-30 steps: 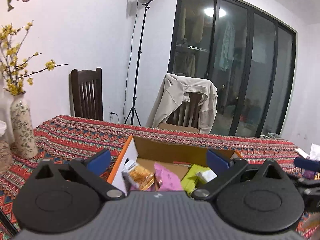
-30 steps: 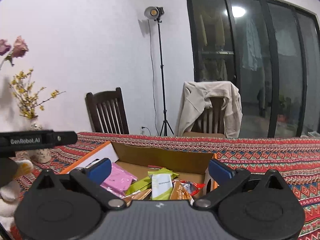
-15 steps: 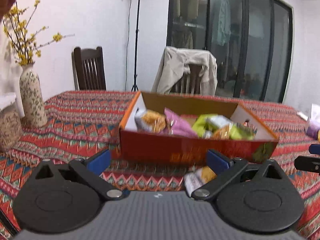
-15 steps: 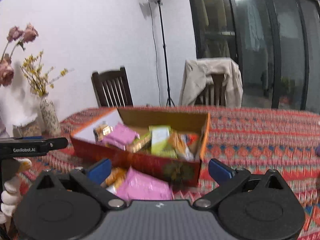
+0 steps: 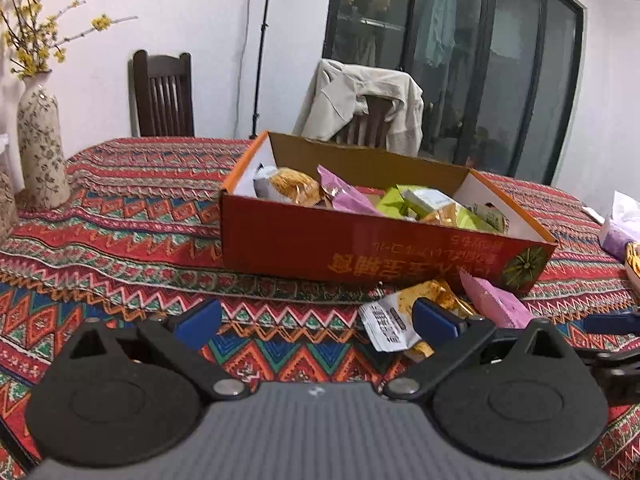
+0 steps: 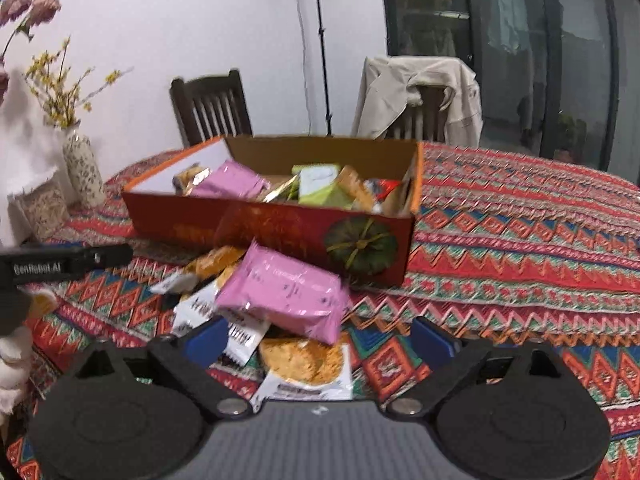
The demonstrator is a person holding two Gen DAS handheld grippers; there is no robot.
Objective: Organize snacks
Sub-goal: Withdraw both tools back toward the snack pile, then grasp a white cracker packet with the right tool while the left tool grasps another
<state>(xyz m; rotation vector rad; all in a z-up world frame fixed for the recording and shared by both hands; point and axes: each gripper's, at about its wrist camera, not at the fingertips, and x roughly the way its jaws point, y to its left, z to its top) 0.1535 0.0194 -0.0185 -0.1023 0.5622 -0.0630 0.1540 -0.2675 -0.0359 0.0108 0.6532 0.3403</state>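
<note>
Two grippers low over a patterned tablecloth (image 5: 120,216), in front of an open red snack box (image 6: 280,232) already part-filled with packets. Right gripper (image 6: 320,338) with jaws wide but closing, nothing pressed between the pads yet; directly ahead, a loose heap just beside the box's front wall: a pink packet (image 6: 286,294) lying on top, tilted, an orange cookie packet (image 6: 306,364) beneath and nearest the fingers, smaller white wrappers (image 6: 200,308) to the side. Left gripper (image 5: 316,322) spread wide and empty, its right finger just over the edge of a white-and-gold packet (image 5: 394,326) from the same heap. Likely step: picking one loose packet for the box. Best done by singling out the pink packet on top, coming in level with its long edges, pinching the sealed rim rather than the puffed middle, then lifting clear of the box wall before crossing over it. Risks: dragging neighbours along, foil slipping, crushing the cookies below. Both grippers crowding one heap, so one at a time. Around: a flowered vase (image 5: 40,140) at the far left, well apart; two chairs behind the table, one draped with a beige jacket (image 5: 360,108); a lamp stand and dark glass doors beyond.
</note>
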